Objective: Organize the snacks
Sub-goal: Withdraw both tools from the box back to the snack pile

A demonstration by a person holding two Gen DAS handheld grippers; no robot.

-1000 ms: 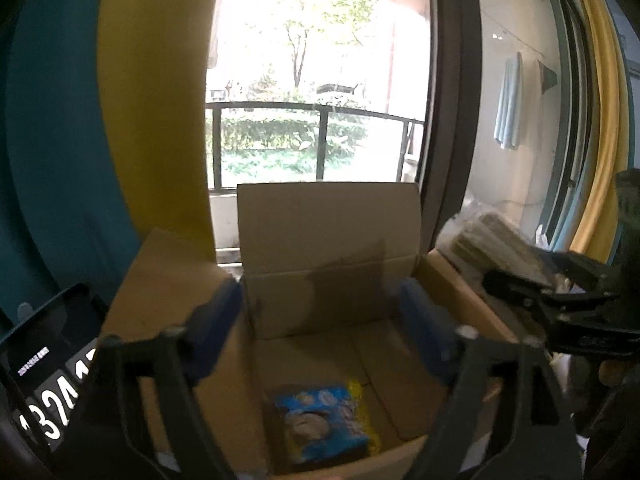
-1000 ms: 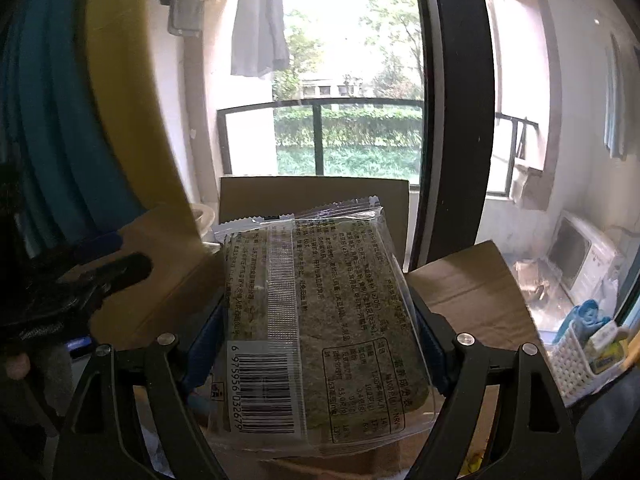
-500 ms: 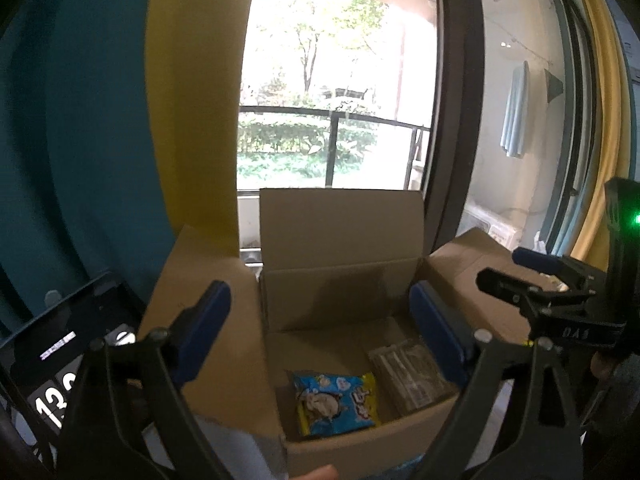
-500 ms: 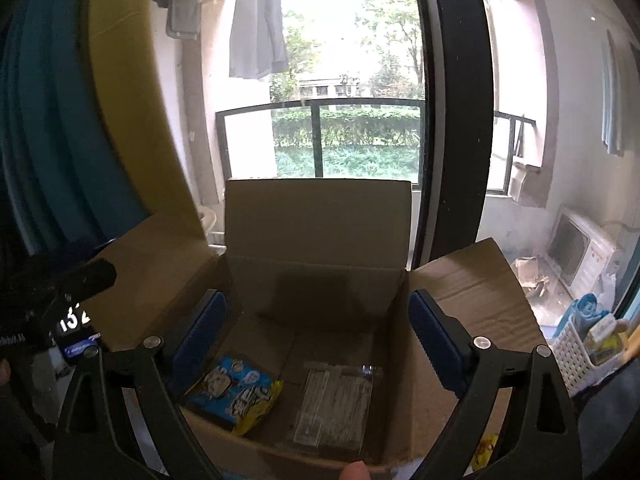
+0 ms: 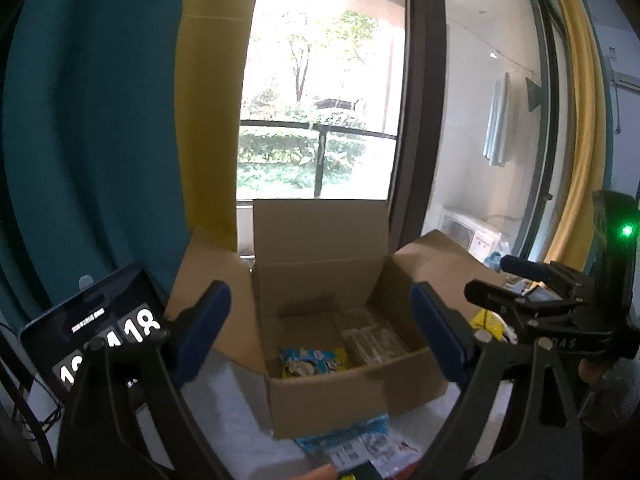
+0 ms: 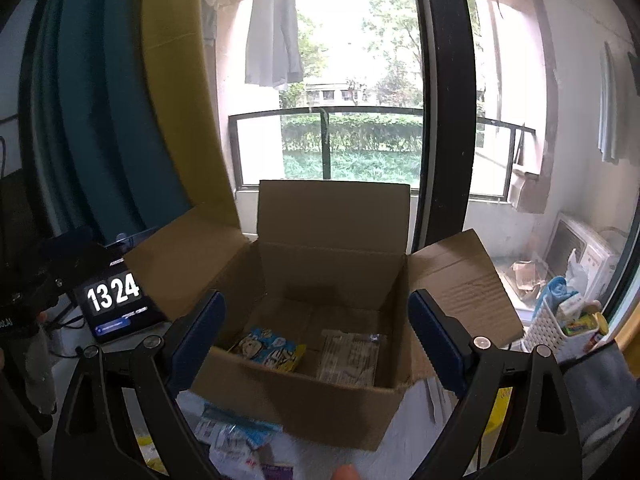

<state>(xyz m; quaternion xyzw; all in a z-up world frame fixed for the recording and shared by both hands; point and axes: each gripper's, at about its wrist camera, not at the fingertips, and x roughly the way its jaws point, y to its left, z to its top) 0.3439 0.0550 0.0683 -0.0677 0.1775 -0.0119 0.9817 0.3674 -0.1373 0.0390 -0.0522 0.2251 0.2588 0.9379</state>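
Both the left gripper point(image 5: 320, 330) and right gripper point(image 6: 316, 332) hang with jaws apart and empty above the box point(image 6: 320, 404), while loose snacks point(image 6: 228, 434) lie just before its near wall, below both grippers.

Surface: white tabletop point(image 6: 360, 460), bare patch near the front edge.
Box: open cardboard box point(image 6: 320, 404) stands on it, 4 flaps spread.
Packets: loose snack packets point(image 6: 232, 436) lie before the box.
Tablet: tablet point(image 6: 116, 308) at left.
Basket: white basket point(image 6: 548, 328) at right.
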